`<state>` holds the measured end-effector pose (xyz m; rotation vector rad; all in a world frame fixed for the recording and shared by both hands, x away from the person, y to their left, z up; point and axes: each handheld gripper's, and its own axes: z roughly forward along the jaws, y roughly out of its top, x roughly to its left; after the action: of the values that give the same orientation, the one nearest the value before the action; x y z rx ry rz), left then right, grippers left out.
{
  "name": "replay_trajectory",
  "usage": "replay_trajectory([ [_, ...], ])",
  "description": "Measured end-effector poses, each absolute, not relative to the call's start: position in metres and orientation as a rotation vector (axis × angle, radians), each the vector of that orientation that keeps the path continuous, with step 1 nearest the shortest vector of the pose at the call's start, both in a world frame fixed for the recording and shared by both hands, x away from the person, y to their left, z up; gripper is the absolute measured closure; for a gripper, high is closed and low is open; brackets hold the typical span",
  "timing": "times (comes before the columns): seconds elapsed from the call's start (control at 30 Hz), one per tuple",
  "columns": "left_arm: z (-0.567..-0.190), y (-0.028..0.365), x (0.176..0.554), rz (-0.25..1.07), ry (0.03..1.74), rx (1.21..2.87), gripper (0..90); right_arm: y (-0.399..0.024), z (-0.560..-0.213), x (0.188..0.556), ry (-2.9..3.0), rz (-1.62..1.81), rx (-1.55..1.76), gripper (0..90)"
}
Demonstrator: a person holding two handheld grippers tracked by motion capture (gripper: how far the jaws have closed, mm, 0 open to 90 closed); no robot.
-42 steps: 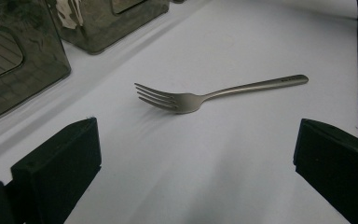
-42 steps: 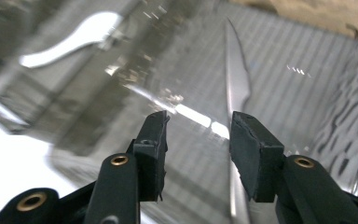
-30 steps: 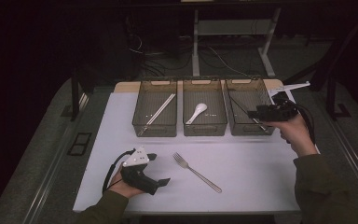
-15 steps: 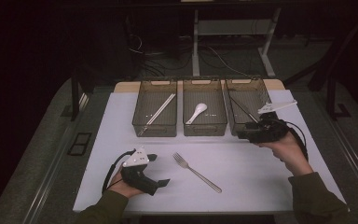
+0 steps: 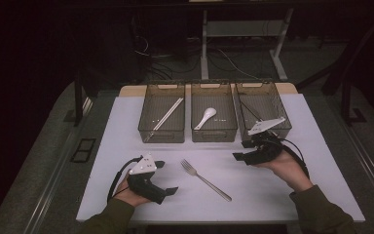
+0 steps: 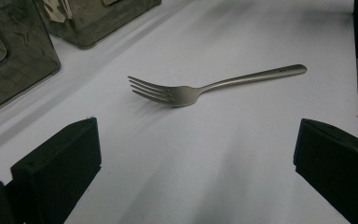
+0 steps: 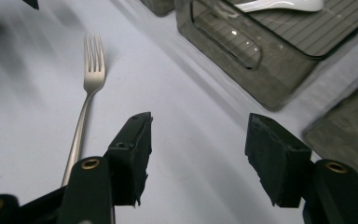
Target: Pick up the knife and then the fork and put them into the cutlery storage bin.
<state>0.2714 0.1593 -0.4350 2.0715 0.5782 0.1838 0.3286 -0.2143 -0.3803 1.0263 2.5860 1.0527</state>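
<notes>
The fork (image 5: 205, 180) lies on the mat, tines far-left, handle near-right, left of the half-open, empty right gripper (image 5: 237, 156), between both grippers.

2 hand-held grippers over the table.
Left gripper (image 5: 168, 178) rests near-left, jaws wide apart; right gripper (image 5: 239, 151) hovers right, jaws apart, empty.

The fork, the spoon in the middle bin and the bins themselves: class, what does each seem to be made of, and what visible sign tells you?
Fork: likely brushed metal; grey with a soft sheen along the handle.
Spoon: probably glazed ceramic or plastic; plain glossy white, thick bowl.
Bins: seemingly smoky translucent plastic; the ribbed floor shows through the wall.
</notes>
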Motion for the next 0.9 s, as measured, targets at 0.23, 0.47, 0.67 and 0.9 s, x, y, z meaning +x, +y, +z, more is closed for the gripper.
replay_trajectory([
  [0.23,-0.435,0.159,0.271,0.183,0.573,2.073,0.0,-0.195,-0.386,0.325,2.663,1.019,1.013,44.5],
  [0.47,-0.435,0.159,0.272,0.186,0.575,2.077,0.0,-0.174,-0.389,0.322,2.726,0.974,0.964,47.1],
  [0.67,-0.435,0.159,0.272,0.186,0.58,2.072,0.0,-0.152,-0.394,0.32,2.777,0.893,0.951,49.9],
  [0.9,-0.435,0.159,0.272,0.184,0.582,2.07,0.0,-0.13,-0.402,0.32,2.858,0.777,0.897,54.0],
])
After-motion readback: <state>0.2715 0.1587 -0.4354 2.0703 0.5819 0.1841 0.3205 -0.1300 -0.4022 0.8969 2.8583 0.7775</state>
